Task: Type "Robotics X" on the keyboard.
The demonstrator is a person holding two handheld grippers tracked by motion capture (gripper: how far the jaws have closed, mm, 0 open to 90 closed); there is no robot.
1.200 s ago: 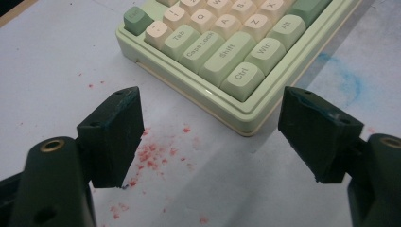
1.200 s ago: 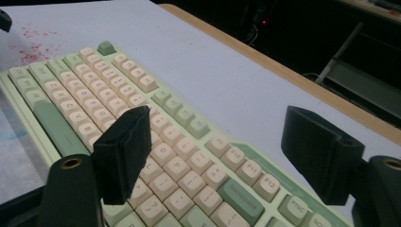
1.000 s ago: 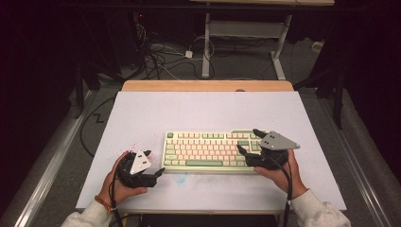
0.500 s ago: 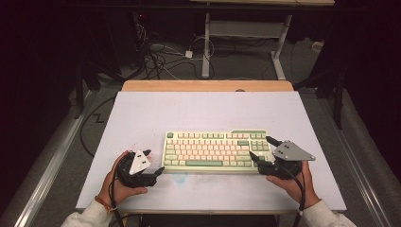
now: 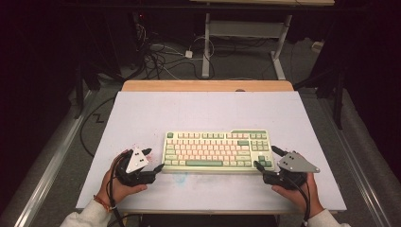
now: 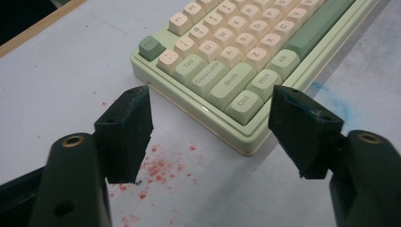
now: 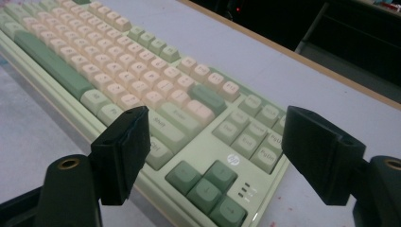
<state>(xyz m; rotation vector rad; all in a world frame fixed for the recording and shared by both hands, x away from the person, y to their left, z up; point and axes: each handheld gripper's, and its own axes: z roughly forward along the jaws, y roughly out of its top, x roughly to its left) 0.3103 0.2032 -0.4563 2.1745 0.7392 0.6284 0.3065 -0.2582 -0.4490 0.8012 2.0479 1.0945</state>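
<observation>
At the lower left of the high view, the left gripper [image 5: 153, 161] sits just off the keyboard's [image 5: 217, 150] left end, its jaws apart and just now narrowing, with nothing between them; in the left gripper view the keyboard's near corner [image 6: 246, 142] lies ahead of the gap. The keyboard lies flat at the middle of the white surface [image 5: 142, 113]. At the lower right, the right gripper [image 5: 267, 158] straddles the keyboard's right corner, jaws wide, pads not pressing. By my reading, both approaches are nearly finished; gripping and moving the keyboard remain.
</observation>
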